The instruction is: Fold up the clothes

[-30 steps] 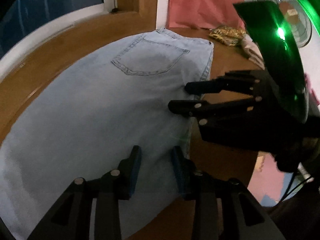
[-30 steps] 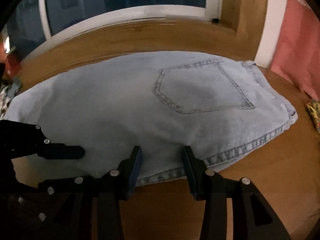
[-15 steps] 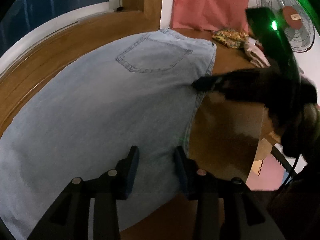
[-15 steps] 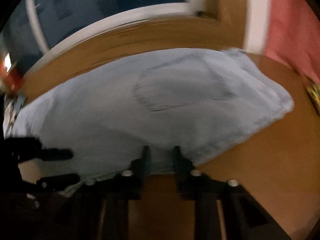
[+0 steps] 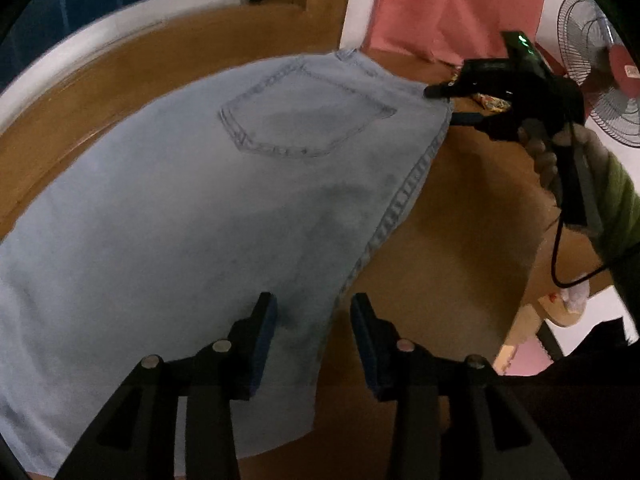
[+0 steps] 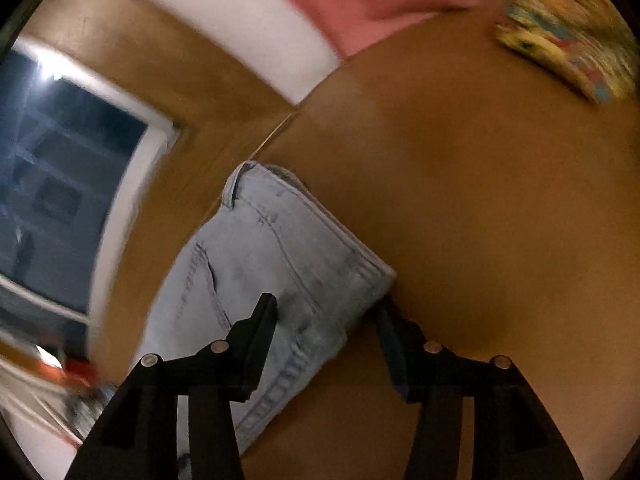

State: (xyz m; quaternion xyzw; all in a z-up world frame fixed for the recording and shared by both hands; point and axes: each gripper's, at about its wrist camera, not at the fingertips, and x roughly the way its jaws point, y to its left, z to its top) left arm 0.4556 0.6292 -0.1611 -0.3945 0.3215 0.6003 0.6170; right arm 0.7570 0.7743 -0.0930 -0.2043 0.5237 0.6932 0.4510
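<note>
Looking along the left gripper (image 5: 314, 332), we see the jeans (image 5: 192, 216) spread flat on the brown table (image 5: 460, 240), back pocket (image 5: 308, 120) up, a stitched seam running along their right edge. Our left jaws stand apart, empty, low over that edge near the bottom of the cloth; whether the pads touch the denim we cannot tell. Only this view shows the right gripper (image 5: 446, 104) from outside: it sits at the far corner of the jeans by the waistband, one finger above the cloth edge and one beside it, held by a hand (image 5: 548, 156) with a green sleeve (image 5: 620, 200). A fan (image 5: 608, 68) and a pink cloth (image 5: 452, 4) on the wall stand behind it.

The right wrist view is tilted and blurred. It shows what the other cannot: the waistband corner close up, lying between our parted right fingers (image 6: 260, 328), which have not clamped it. It also shows a window (image 6: 68, 168) and a yellow patterned bundle (image 6: 568, 52) lying on the table well apart from the jeans.

The lower legs of the jeans are cut off at the left frame's edge. The bundle is mostly hidden behind the right gripper in the left view. No containers are visible.
</note>
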